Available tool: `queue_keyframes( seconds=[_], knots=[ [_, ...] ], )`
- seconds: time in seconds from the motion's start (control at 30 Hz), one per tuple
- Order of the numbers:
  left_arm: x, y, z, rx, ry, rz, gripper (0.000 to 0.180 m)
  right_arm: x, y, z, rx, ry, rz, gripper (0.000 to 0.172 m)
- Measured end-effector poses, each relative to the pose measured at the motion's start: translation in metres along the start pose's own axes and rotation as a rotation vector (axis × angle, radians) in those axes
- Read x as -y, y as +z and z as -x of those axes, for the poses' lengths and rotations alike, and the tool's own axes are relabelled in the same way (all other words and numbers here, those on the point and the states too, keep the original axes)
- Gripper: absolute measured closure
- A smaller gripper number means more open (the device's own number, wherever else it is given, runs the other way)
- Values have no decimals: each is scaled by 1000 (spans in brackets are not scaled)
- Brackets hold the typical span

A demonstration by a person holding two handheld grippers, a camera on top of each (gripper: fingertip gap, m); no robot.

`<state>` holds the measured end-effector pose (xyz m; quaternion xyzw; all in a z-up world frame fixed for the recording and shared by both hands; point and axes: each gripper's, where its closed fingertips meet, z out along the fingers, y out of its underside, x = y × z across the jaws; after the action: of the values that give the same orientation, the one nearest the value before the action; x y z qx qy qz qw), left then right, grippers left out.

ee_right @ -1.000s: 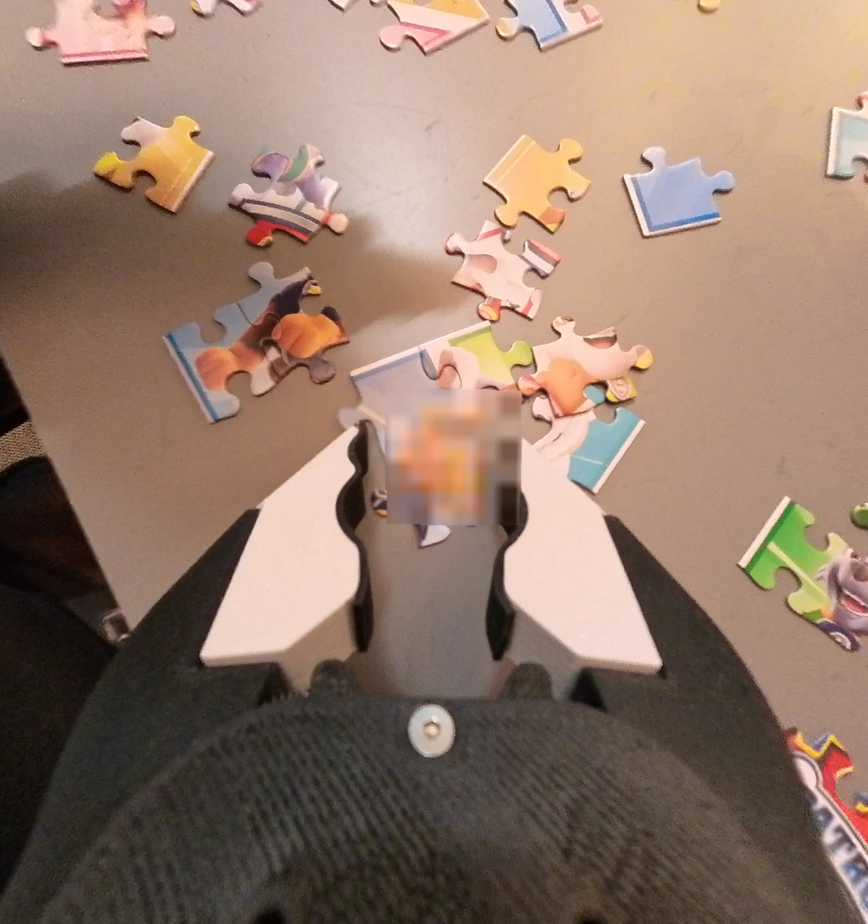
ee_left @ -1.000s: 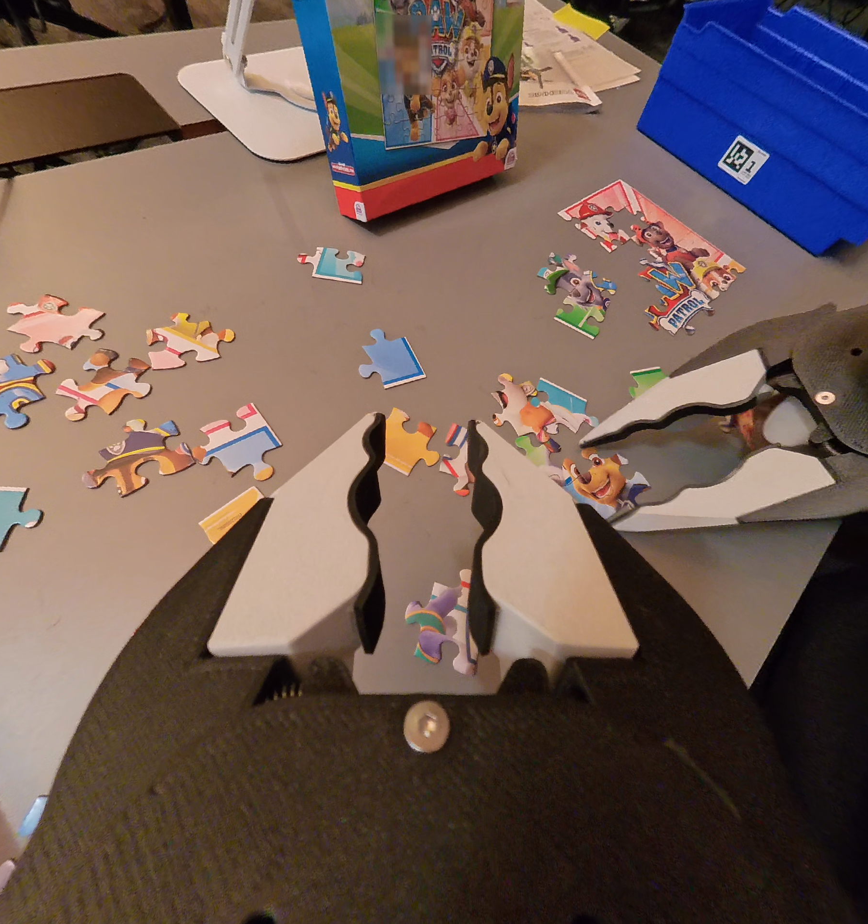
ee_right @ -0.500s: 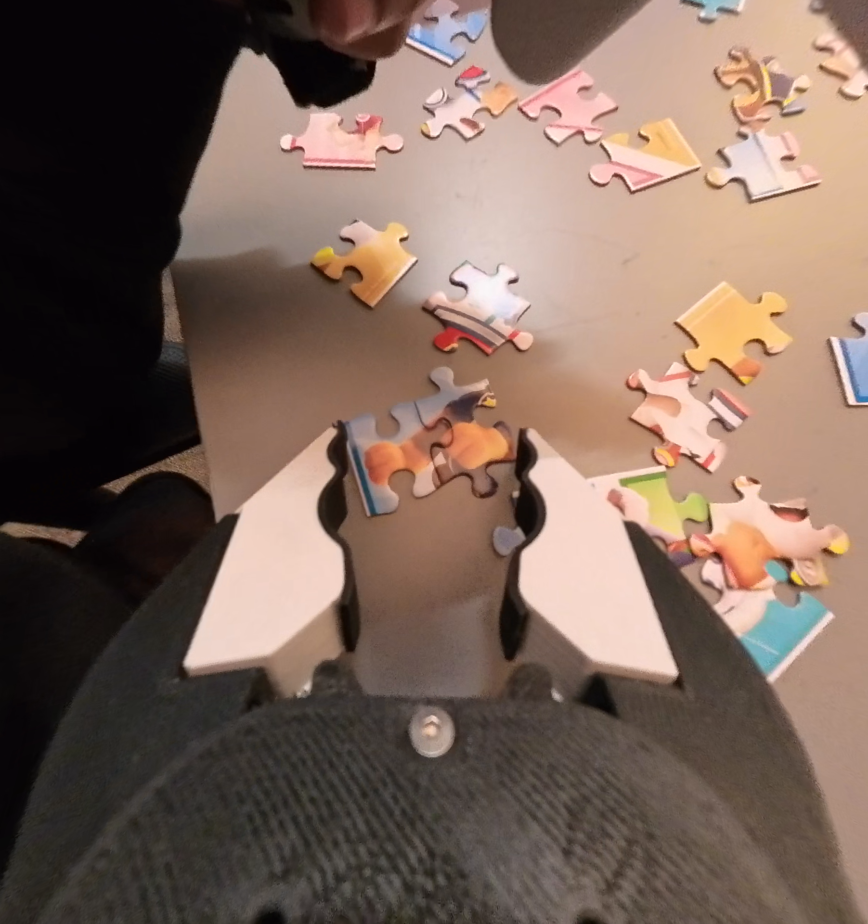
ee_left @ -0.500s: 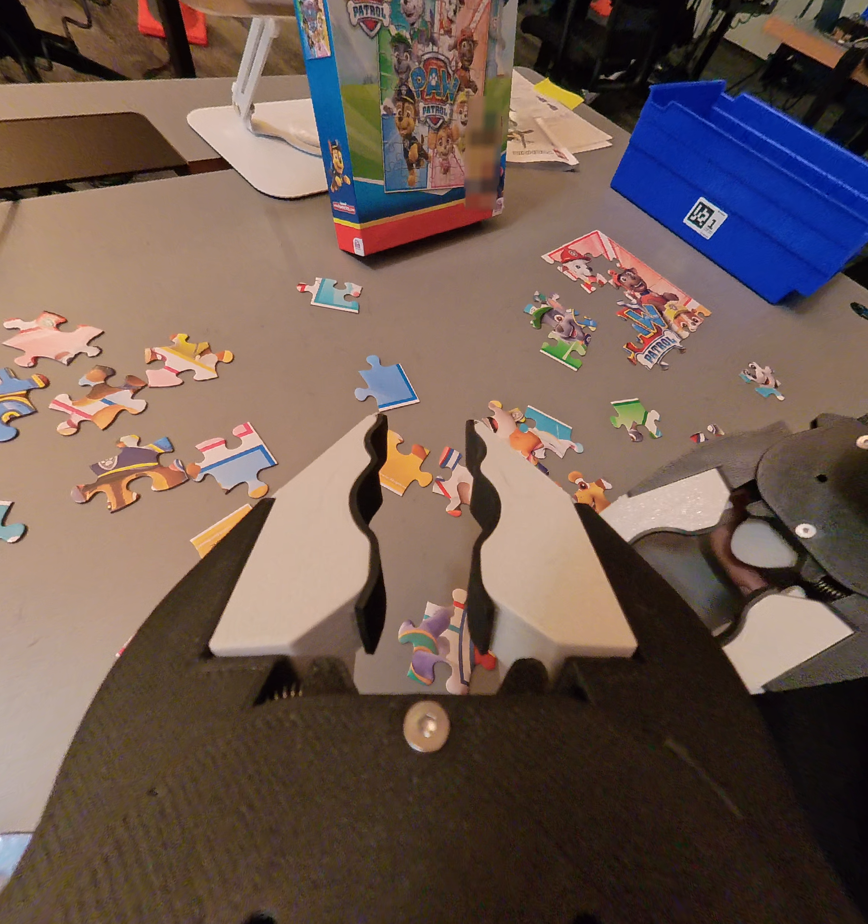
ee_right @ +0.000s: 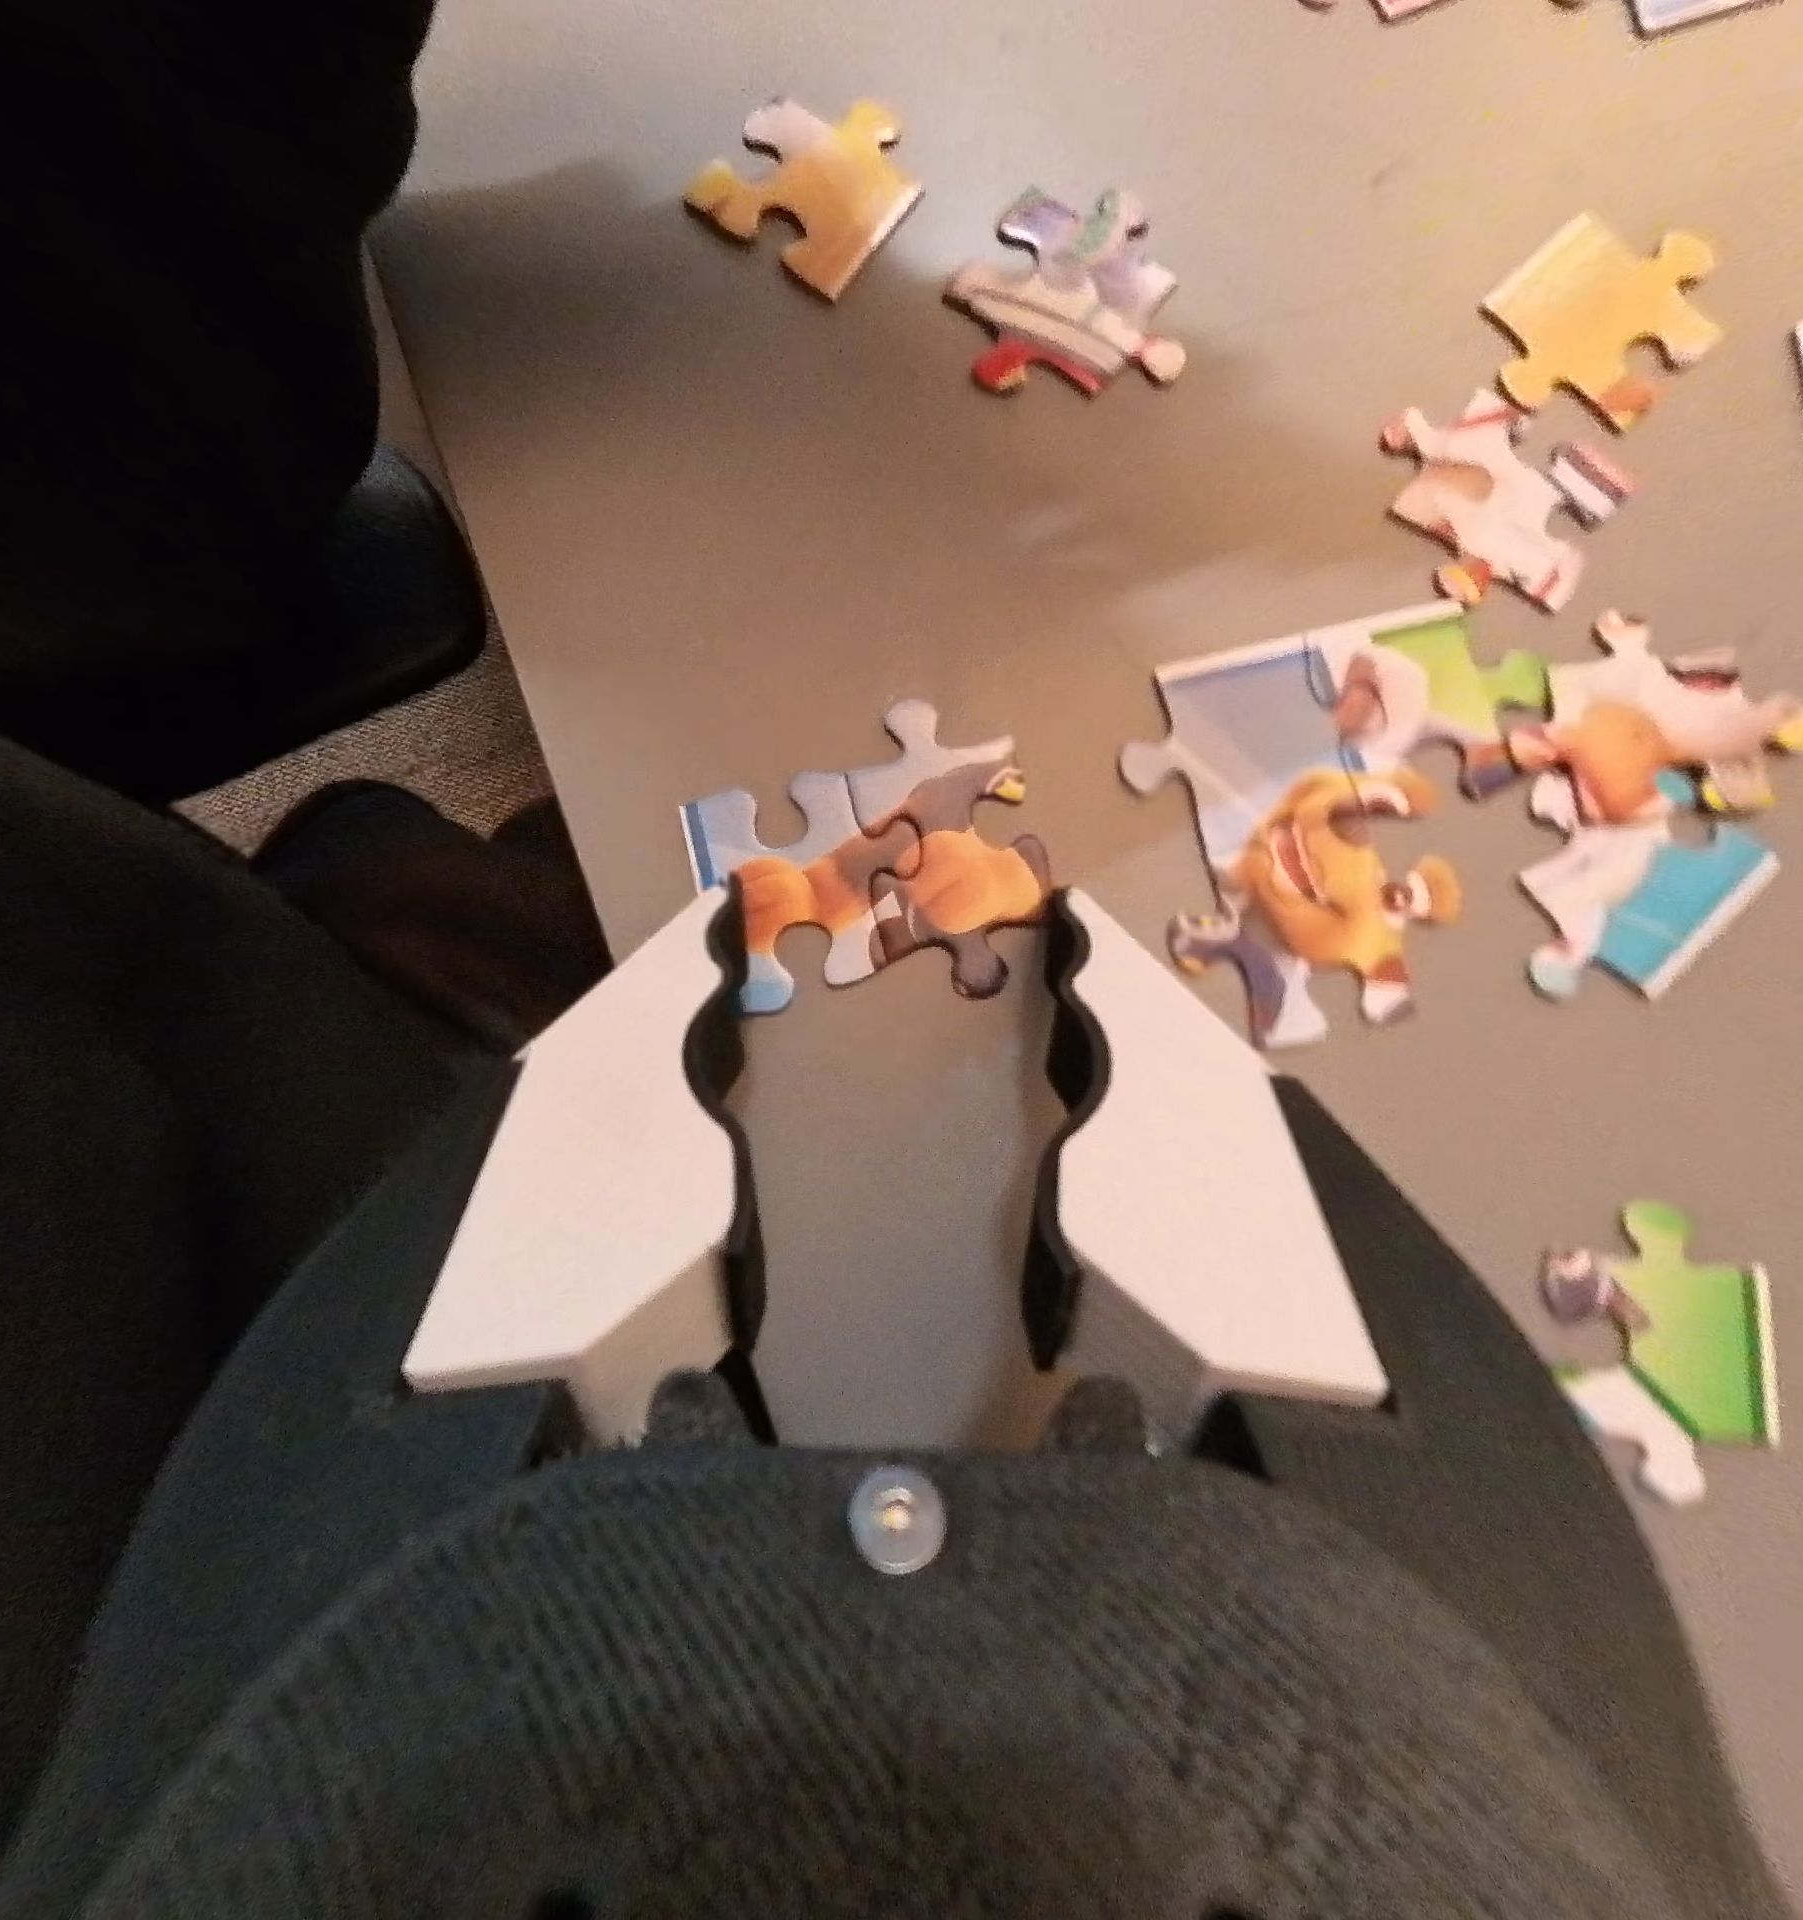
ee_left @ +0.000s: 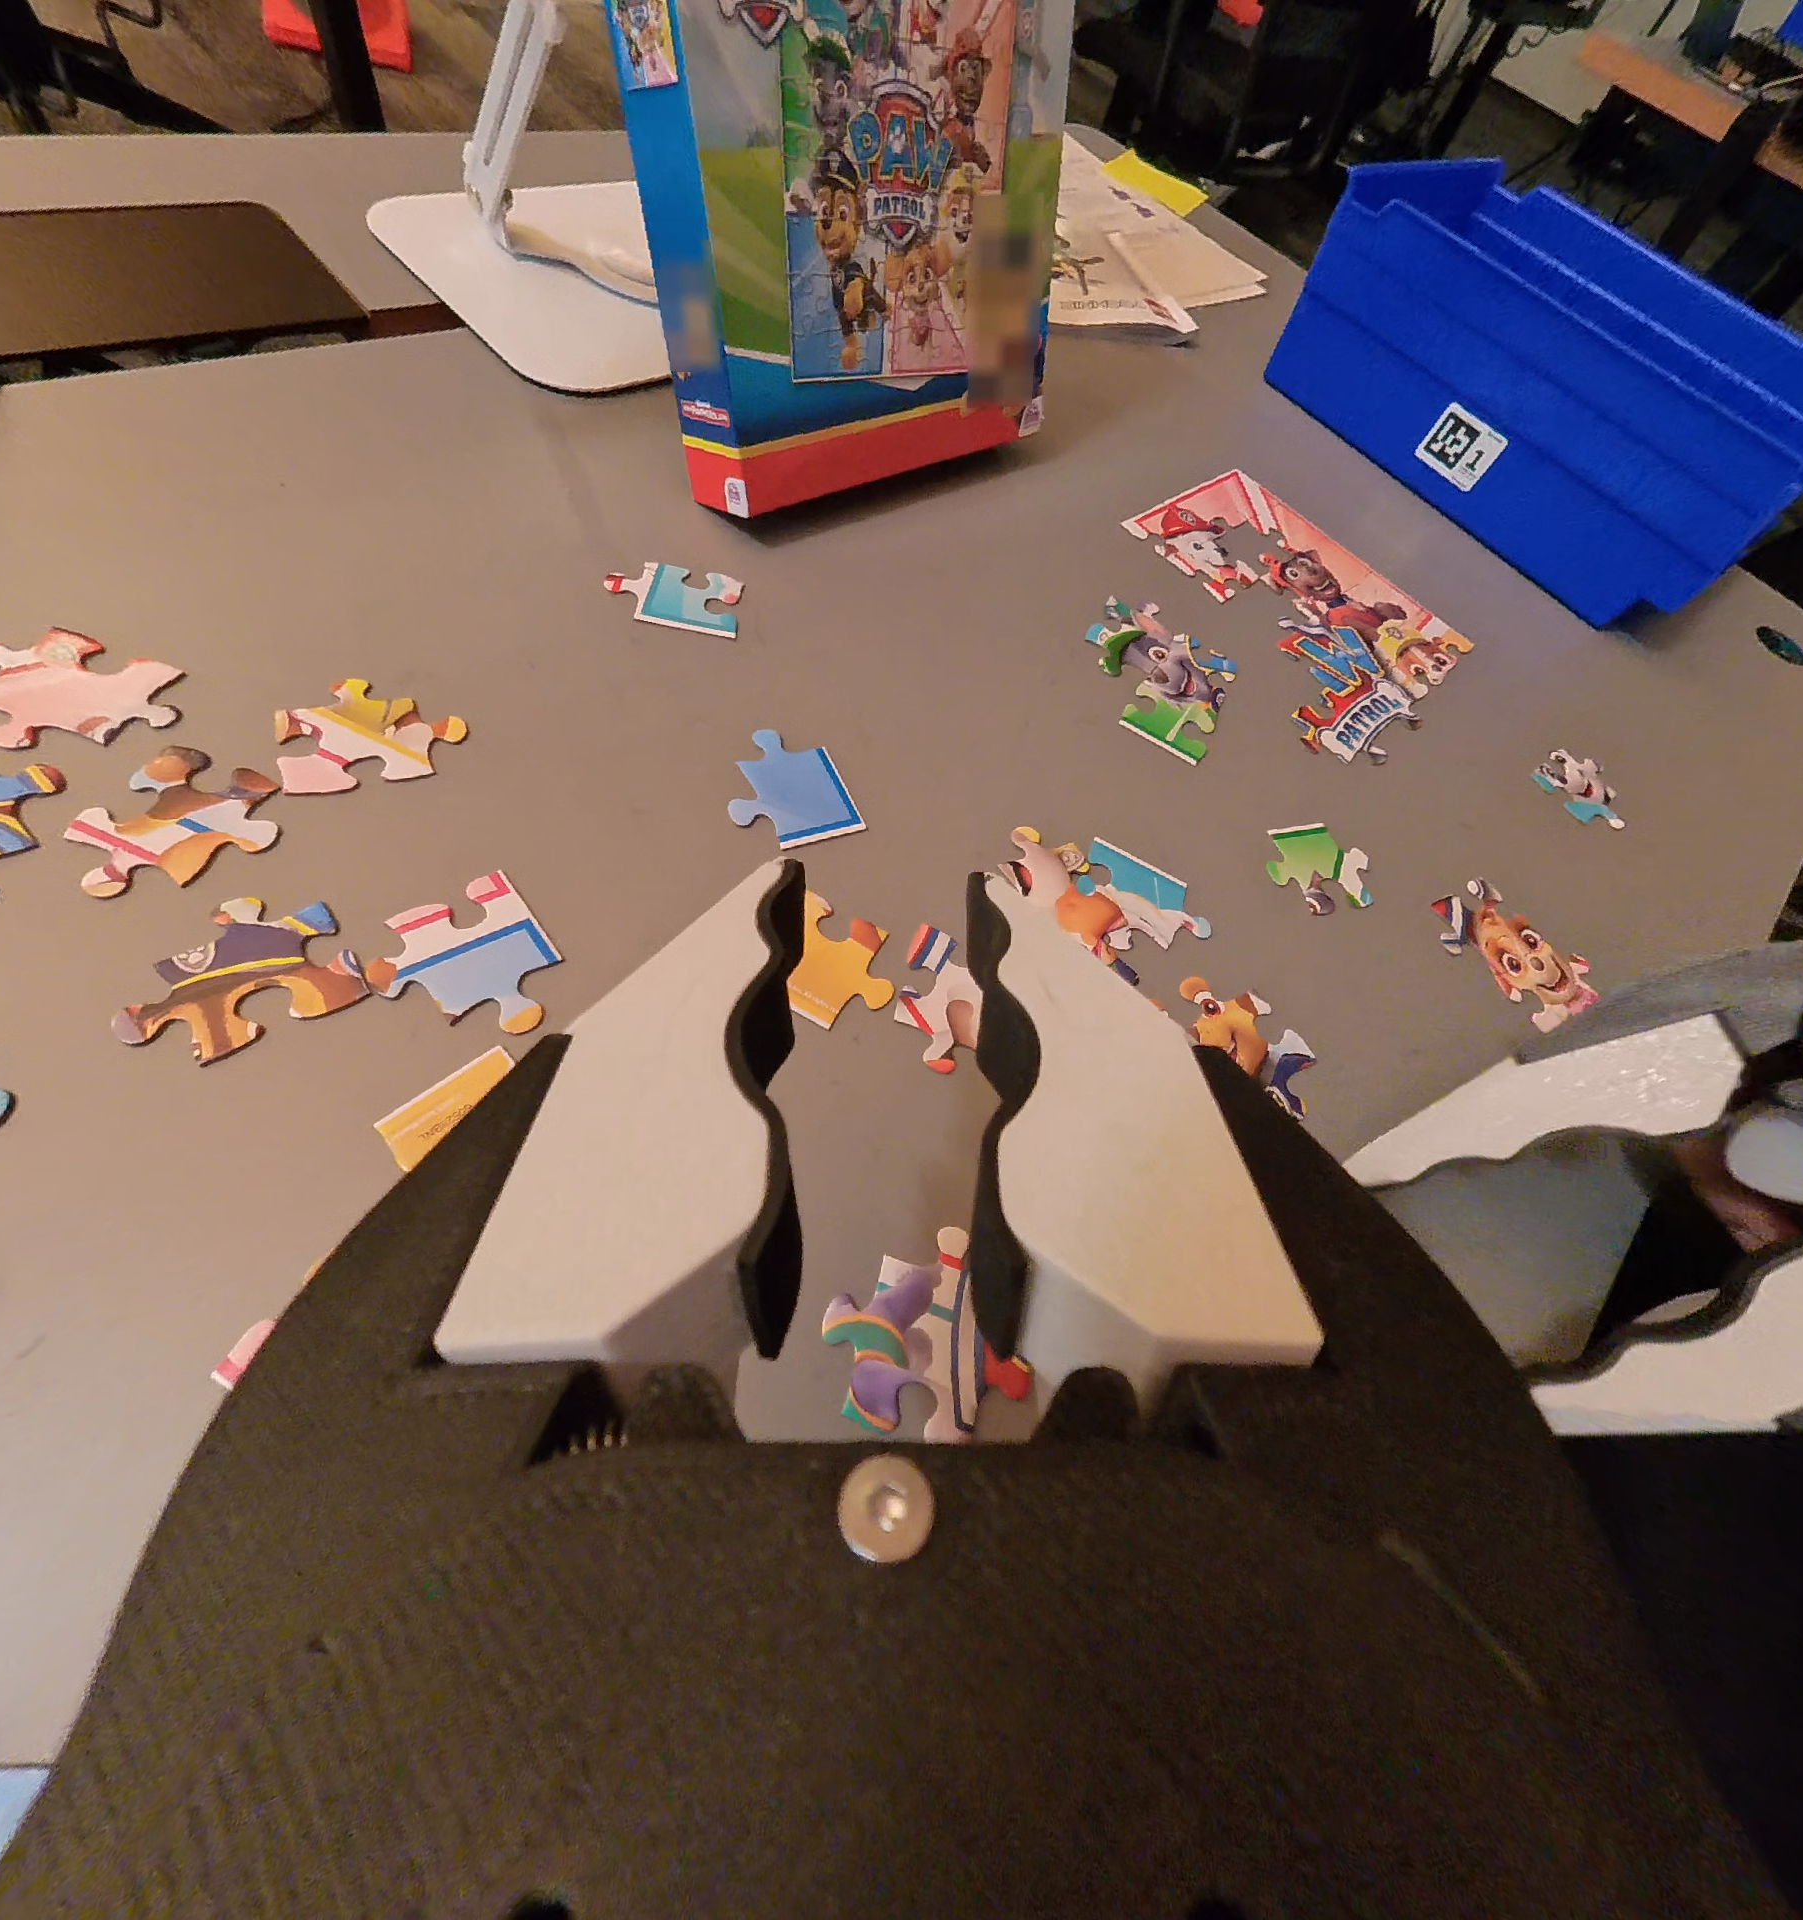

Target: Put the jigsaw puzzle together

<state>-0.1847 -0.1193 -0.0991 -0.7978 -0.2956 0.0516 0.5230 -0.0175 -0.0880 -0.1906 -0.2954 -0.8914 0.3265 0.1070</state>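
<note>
My left gripper (ee_left: 886, 883) is open and holds nothing, hovering over the grey table (ee_left: 461, 499). An orange piece (ee_left: 835, 966) and a white, striped piece (ee_left: 944, 997) lie on the table under its tips, and a purple and teal piece (ee_left: 907, 1340) lies under the base of its jaws. My right gripper (ee_right: 897, 914) is open near the table's edge. A joined pair of orange, grey and blue pieces (ee_right: 907, 831) lies flat at its tips, partly under the left finger (ee_right: 616, 1091), and is not gripped. One right finger (ee_left: 1562, 1091) shows in the left wrist view.
A puzzle box (ee_left: 855, 260) stands at the back, with a blue bin (ee_left: 1562, 343) to its right and a partly built puzzle section (ee_left: 1312, 613) in front of the bin. Loose pieces are scattered left and right. A dog-face cluster (ee_right: 1312, 862) lies right of my right gripper. Dark clothing (ee_right: 149, 416) lies beyond the table edge. The tips of one gripper are about 20 centimeters away from the tips of the other.
My right gripper moved left from the dog-face cluster to the joined pair near the table edge; its jaws widened, then narrowed a little. My left gripper tilted up slightly and stayed open.
</note>
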Motion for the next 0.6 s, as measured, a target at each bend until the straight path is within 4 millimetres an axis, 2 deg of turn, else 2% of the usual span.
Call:
queue_keyframes(
  seconds=[0.07, 0.2, 0.6],
  knots=[
    [0, 1, -1, -2, 2, 0, 152, -9, -9, -8, -39, 22, -10, 125],
    [0, 8, -8, -23, 5, 11, 152, -16, -14, -13, -18, 99, -43, 118],
    [-19, 27, -40, -110, 66, 151, 150, -29, -25, -23, -97, 158, -44, 127]
  ],
)
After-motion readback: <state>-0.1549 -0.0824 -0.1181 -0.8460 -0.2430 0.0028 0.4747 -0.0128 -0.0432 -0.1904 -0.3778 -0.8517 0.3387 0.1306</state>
